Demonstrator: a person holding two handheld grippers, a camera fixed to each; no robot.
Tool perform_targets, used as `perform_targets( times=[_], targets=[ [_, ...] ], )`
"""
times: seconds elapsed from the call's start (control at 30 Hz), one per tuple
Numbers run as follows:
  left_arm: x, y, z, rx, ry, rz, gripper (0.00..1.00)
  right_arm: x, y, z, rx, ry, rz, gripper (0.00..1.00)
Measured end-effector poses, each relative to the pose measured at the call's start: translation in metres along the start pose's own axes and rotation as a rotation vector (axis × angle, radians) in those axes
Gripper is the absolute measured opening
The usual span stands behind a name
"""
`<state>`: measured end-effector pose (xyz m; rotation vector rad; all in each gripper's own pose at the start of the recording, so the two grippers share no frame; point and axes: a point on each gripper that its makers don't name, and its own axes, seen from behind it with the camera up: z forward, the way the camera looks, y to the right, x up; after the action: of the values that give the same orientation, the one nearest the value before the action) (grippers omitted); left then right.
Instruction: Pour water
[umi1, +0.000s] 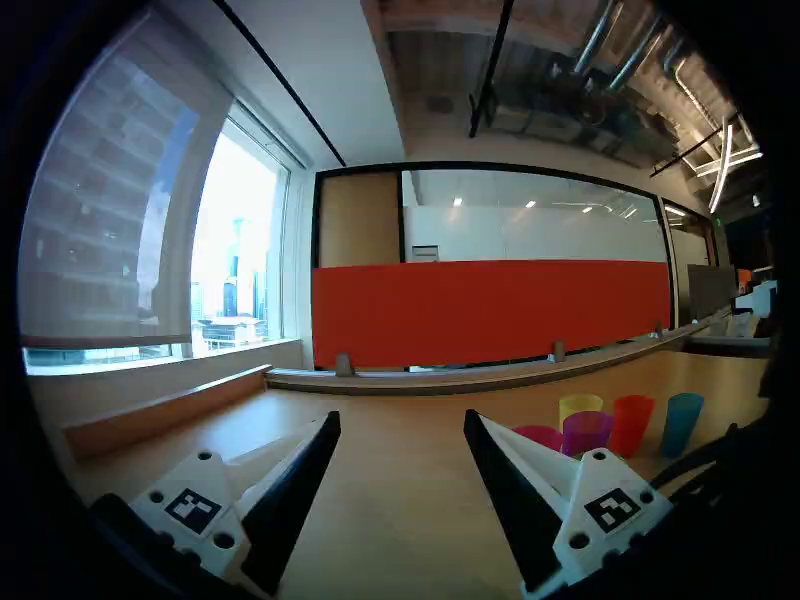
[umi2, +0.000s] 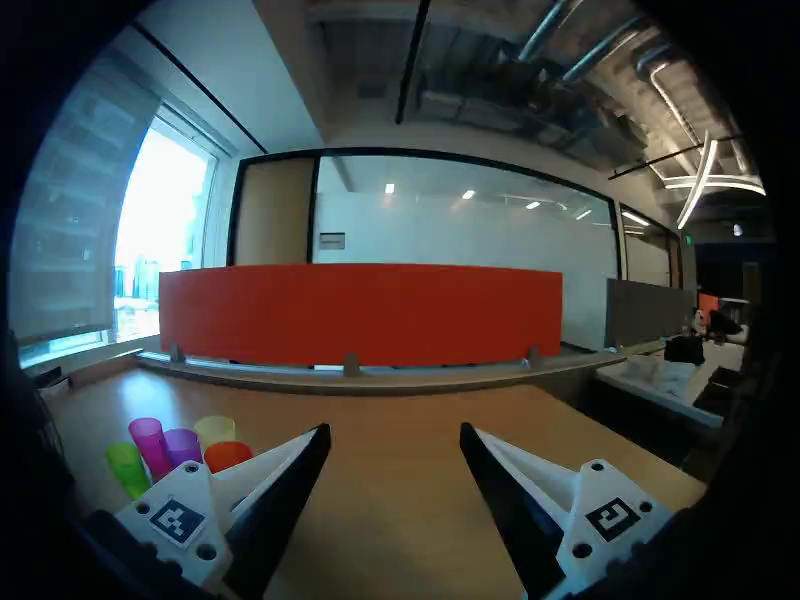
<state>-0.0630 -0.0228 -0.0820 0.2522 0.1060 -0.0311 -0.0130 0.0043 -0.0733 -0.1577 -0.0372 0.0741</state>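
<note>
Five plastic cups (umi1: 586, 432) are counted on the wooden table (umi1: 400, 520) at 4 o'clock in the left gripper view. Five are counted at 8 o'clock in the right gripper view. The fingers of the left gripper (umi1: 400, 415) and the right gripper (umi2: 395, 428) are spread wide. Nothing is held or touched.
</note>
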Motion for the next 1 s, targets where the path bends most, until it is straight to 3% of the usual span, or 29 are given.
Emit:
perform_targets(
  times=[0.4,1.0],
  targets=[
    [-0.015,0.009,0.010,-0.012,-0.007,-0.044,0.92,0.000,0.002,0.000,0.001,-0.001,0.006,1.00],
    [-0.039,0.022,0.016,-0.021,-0.074,-0.020,0.92,0.001,0.001,-0.001,0.014,0.011,0.000,1.00]
  ],
)
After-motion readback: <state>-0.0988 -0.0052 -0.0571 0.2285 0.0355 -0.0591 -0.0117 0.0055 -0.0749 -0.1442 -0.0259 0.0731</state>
